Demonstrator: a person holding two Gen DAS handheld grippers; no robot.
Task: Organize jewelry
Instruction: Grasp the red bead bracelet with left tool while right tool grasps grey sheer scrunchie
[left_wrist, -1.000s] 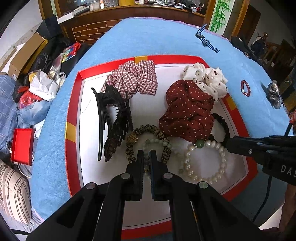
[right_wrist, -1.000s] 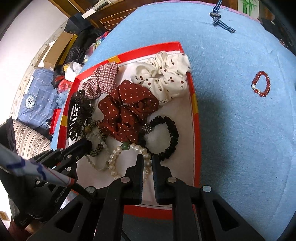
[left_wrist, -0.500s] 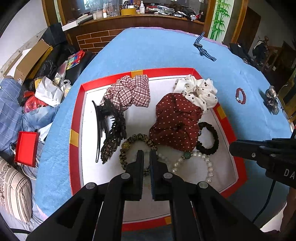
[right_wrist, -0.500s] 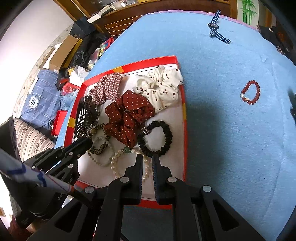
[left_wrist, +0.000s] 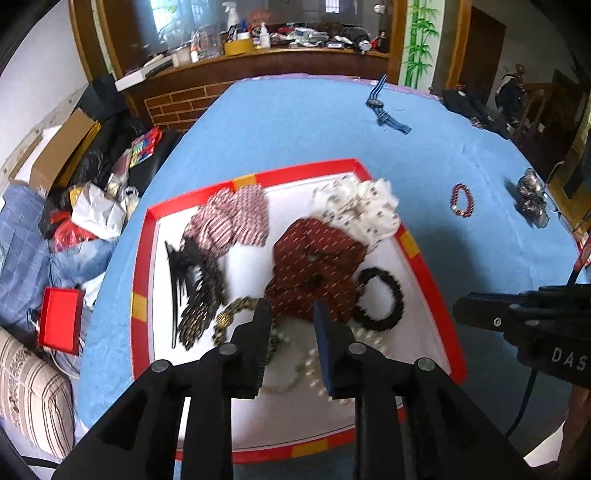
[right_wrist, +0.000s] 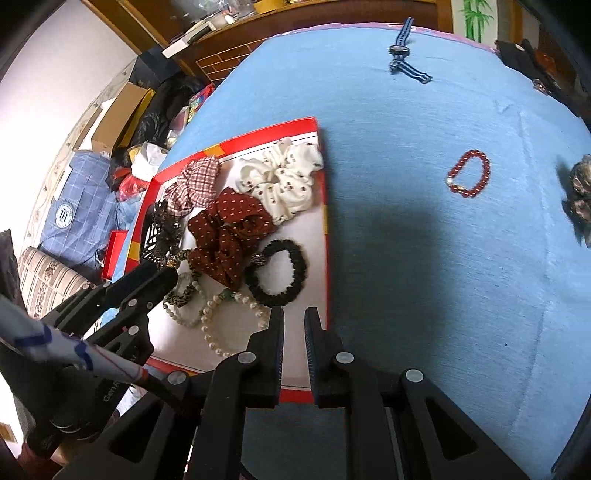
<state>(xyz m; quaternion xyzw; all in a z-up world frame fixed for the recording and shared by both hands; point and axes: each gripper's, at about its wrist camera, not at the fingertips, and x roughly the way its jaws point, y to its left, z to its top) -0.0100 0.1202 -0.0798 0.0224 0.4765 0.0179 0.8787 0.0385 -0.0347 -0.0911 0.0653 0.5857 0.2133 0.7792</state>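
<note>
A red-rimmed white tray on the blue tablecloth holds scrunchies, hair claws and bracelets: a dark red dotted scrunchie, a white one, a plaid one, a black hair tie and pearl bracelets. A red bead bracelet lies on the cloth right of the tray. My left gripper is open and empty above the tray's front. My right gripper is shut and empty over the tray's front right corner.
A striped blue watch lies at the far side of the table. A shiny dark object sits at the right edge. Boxes, bags and a sofa crowd the floor to the left.
Both grippers have pulled back and risen from the tray, so more of the table shows. My left gripper's jaws have opened. The right gripper stays shut.
</note>
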